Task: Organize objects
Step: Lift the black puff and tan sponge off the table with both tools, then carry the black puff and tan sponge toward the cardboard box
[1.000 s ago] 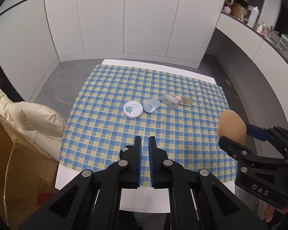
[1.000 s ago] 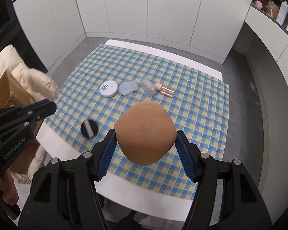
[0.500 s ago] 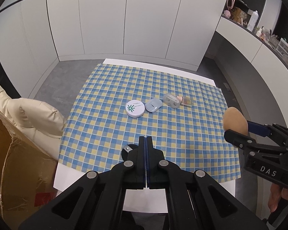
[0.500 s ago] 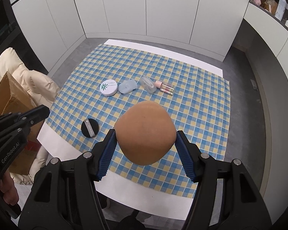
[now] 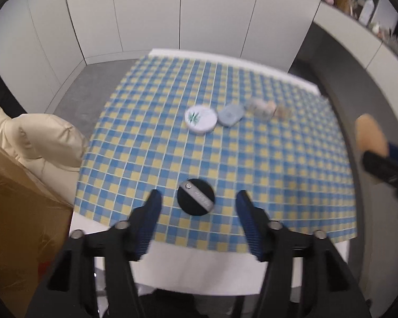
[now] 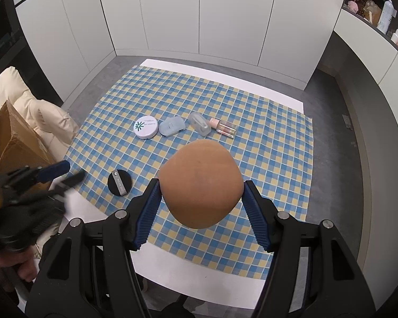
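Left gripper (image 5: pixel 197 206): jaws spread wide, nothing between the pads, hovering above the near edge of the checkered cloth (image 5: pixel 278 164). The black round compact (image 5: pixel 195 201) with a silver strip across its lid lies flat on the cloth, framed between the two blue fingers (image 5: pixel 151 213) in the left wrist view (whether the pads are level with it or above it, cannot tell; the frame is motion-blurred).

Right gripper (image 6: pixel 200 201): clamped on the tan makeup sponge (image 6: pixel 201 184), one blue pad on each side of it, held up above the near half of the cloth. In the left view the sponge shows at the far right edge, blurred.

Row at mid-cloth, left to right in the right wrist view:
- white round compact (image 6: pixel 145 127) with a green star mark
- pale blue case (image 6: pixel 172 126), just beside it
- clear plastic case (image 6: pixel 199 123), angled
- small clear bottle (image 6: pixel 223 127) with pink cap, lying on its side, touching or nearly touching the clear case

The black compact sits well apart from that row, near the front-left corner of the cloth.

The cloth covers a white table (image 6: pixel 193 267). Cream cushion (image 6: pixel 37 111) and cardboard box (image 6: pixel 16 143) to the left of the table. White cabinets (image 6: pixel 199 13) behind.
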Demonstrator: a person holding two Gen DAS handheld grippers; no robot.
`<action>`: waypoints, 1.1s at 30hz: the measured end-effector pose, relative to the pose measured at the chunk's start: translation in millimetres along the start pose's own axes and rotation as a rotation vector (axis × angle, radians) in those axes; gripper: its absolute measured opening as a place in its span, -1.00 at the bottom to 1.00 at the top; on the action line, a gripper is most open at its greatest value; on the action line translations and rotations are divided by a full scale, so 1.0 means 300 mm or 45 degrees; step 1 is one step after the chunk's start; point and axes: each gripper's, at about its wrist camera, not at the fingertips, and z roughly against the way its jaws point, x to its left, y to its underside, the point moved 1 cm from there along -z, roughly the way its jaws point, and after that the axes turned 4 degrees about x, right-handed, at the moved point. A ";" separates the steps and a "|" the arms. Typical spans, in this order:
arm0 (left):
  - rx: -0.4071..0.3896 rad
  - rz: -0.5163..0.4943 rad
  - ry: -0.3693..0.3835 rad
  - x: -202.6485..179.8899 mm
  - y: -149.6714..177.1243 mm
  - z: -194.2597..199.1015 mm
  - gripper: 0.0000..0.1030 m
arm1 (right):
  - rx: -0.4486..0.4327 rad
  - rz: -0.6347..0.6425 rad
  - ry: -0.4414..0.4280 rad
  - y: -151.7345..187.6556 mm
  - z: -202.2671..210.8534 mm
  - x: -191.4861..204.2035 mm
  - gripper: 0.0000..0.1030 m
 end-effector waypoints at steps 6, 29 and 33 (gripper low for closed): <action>0.046 0.001 -0.044 -0.010 -0.006 -0.144 0.75 | 0.061 0.052 -0.002 0.014 -0.172 -0.002 0.26; 0.164 0.078 -0.005 0.004 -0.012 -0.324 -0.06 | 0.239 0.005 -0.013 0.046 -0.431 -0.025 0.26; 0.116 0.096 0.017 0.004 -0.040 -0.246 -0.06 | 0.215 0.001 -0.010 0.026 -0.389 -0.023 0.26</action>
